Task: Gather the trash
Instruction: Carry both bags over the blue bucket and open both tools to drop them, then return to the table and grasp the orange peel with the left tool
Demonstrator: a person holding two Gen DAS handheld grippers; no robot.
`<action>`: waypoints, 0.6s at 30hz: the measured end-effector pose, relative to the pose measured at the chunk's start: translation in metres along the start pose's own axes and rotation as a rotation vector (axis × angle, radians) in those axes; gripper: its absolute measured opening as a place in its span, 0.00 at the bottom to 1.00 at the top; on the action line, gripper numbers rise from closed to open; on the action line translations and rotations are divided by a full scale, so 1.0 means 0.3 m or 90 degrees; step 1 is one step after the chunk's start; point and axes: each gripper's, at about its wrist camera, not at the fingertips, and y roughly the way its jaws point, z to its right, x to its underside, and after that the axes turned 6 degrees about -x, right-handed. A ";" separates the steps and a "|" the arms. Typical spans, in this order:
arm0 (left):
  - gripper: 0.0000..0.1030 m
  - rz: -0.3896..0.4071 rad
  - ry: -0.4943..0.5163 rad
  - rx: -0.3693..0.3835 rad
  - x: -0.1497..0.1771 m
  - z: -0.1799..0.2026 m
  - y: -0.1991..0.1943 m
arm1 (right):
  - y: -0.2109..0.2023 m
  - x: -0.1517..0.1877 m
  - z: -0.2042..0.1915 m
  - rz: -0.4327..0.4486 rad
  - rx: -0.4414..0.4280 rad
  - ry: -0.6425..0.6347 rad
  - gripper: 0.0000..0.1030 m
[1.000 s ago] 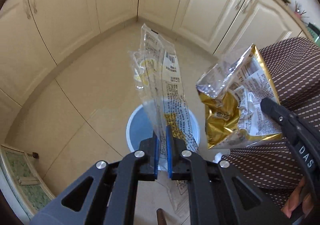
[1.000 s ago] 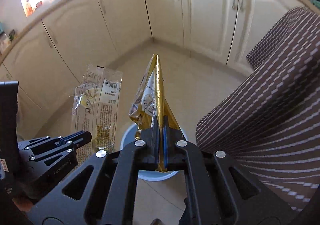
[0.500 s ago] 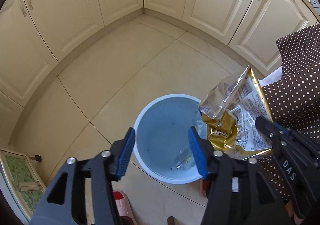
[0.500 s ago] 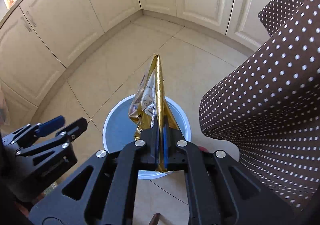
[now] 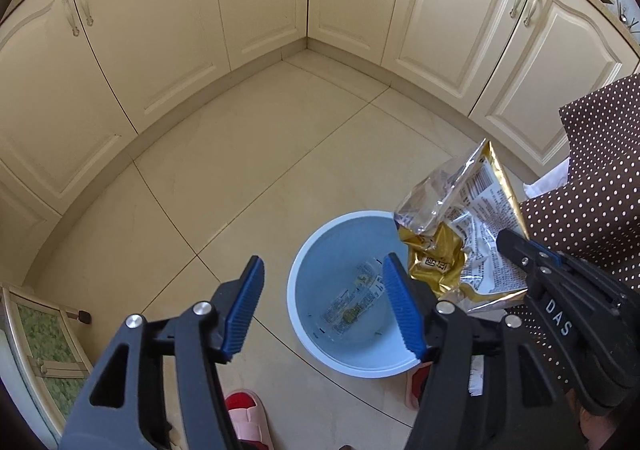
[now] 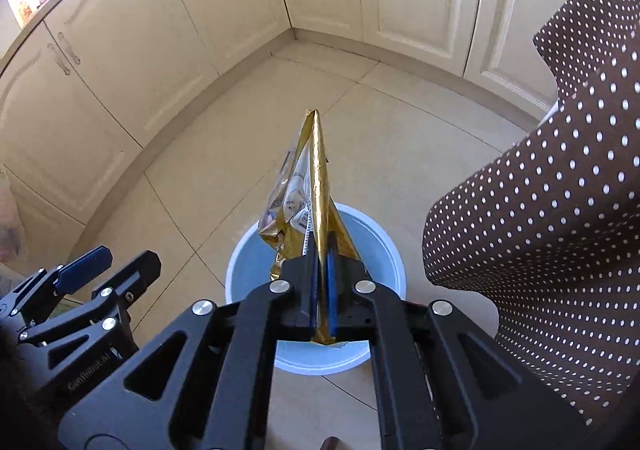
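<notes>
A round light-blue bin [image 5: 298,314] stands on the tiled floor, and a clear printed wrapper [image 5: 352,306] lies flat on its bottom. My left gripper [image 5: 323,262] hangs over the bin's left side. Its jaws are opening, with nothing between the blue pads [image 5: 244,310]. My right gripper [image 6: 320,240] is shut on a crumpled gold snack bag [image 6: 316,169], which it holds above the bin [image 6: 386,246]. In the left wrist view the gold bag [image 5: 460,234] hangs over the bin's right rim, gripped by the right gripper [image 5: 510,240]. The left gripper [image 6: 124,260] shows at the lower left of the right wrist view.
Cream cabinet doors [image 5: 168,49] wrap around the floor corner behind the bin. A brown white-dotted cloth [image 6: 540,209] hangs at the right, close to the bin. A pink and red slipper [image 5: 246,414] lies near the bottom edge. A glass-fronted unit [image 5: 36,350] stands at the lower left.
My left gripper opened and let go of the clear wrapper, which dropped into the bin. Both grippers sank closer to the bin. The right one kept its hold on the gold bag.
</notes>
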 end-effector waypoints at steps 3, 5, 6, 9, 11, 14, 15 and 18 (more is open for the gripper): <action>0.61 0.014 -0.005 -0.003 0.000 -0.008 -0.031 | -0.019 -0.011 -0.012 0.006 -0.001 -0.005 0.36; 0.63 0.024 -0.011 -0.002 -0.001 -0.018 -0.060 | -0.048 -0.015 -0.018 0.027 0.010 -0.009 0.56; 0.63 0.028 -0.013 -0.002 -0.002 -0.020 -0.072 | -0.071 -0.017 -0.027 0.038 0.011 -0.012 0.56; 0.64 0.046 -0.013 -0.006 -0.002 -0.023 -0.131 | -0.121 -0.027 -0.031 0.046 0.012 -0.012 0.56; 0.64 0.059 -0.013 -0.004 0.000 -0.020 -0.182 | -0.185 -0.029 -0.035 0.064 0.019 -0.022 0.56; 0.64 0.087 -0.011 0.002 -0.001 -0.010 -0.283 | -0.320 -0.029 -0.041 0.107 0.038 -0.042 0.56; 0.65 0.104 -0.009 0.008 0.001 0.001 -0.337 | -0.369 -0.025 -0.042 0.124 0.041 -0.045 0.56; 0.70 0.146 -0.003 0.031 0.021 0.039 -0.480 | -0.545 -0.009 -0.036 0.175 0.056 -0.051 0.56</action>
